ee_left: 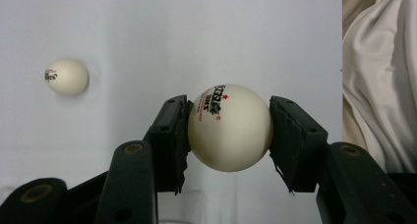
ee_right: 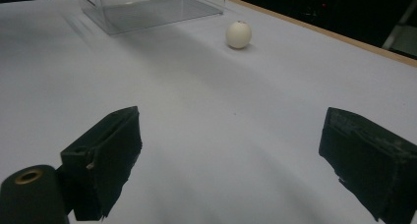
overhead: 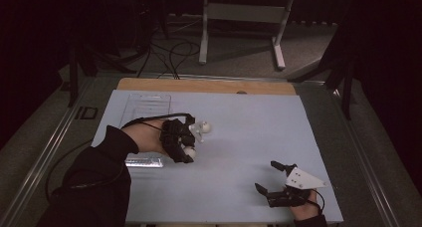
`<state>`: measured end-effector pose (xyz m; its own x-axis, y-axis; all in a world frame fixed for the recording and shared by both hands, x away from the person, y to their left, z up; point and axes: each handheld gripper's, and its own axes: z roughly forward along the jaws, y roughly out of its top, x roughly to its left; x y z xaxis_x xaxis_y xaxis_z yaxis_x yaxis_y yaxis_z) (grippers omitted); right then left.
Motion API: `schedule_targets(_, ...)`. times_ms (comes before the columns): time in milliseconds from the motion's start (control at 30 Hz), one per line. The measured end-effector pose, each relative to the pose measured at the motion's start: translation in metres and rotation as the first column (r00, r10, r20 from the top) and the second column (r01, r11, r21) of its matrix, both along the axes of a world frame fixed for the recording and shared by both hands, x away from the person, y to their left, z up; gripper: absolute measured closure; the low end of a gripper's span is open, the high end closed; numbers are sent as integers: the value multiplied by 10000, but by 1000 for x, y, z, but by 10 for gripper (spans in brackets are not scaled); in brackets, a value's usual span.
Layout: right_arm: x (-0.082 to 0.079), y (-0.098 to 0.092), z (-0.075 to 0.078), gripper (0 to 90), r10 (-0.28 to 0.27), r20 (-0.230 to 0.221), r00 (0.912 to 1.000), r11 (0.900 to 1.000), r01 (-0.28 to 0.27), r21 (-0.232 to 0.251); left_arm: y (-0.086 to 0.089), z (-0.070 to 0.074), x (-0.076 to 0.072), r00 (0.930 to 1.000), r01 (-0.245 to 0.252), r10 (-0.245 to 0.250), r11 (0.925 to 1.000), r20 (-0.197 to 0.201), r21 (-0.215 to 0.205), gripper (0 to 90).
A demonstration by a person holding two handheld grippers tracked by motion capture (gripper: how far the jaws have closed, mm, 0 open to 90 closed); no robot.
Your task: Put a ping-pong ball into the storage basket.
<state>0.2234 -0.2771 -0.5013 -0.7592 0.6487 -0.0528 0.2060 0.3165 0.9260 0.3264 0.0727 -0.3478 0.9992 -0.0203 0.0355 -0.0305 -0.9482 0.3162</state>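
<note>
Holding a white ping-pong ball [ee_left: 230, 128], the left gripper [overhead: 185, 148] has its fingers [ee_left: 169, 138] clamped on the ball's two sides, printed logo facing up between them; ball appears clear of the bench [overhead: 239, 137]. Clear plastic box [overhead: 145, 107] sits just behind the left hand. Second ball [overhead: 205, 128] rests on the bench just beyond the left fingers, apart from them. Right gripper [overhead: 272, 178] waits low near the bench's front edge, fingers [ee_right: 105, 153] wide apart, nothing between. Judgement: pick done for one ball; placing it, probably into the box, remains, then the second ball.
</note>
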Motion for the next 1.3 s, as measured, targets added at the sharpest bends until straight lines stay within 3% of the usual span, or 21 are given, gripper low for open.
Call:
schedule_targets(733,-1,1,0,87,122,63,9999,9999,-121,-116,36,13,3,9966,-803,803,9968,174,-29,524)
schedule_targets(1167,0,2,0,87,149,70,9999,9998,-149,-126,61,18,8,9892,-1431,1435,9896,294,-144,524)
schedule_targets(1300,0,2,0,87,139,70,9999,9998,-138,-173,71,19,13,9827,-1822,1826,9831,310,-146,524)
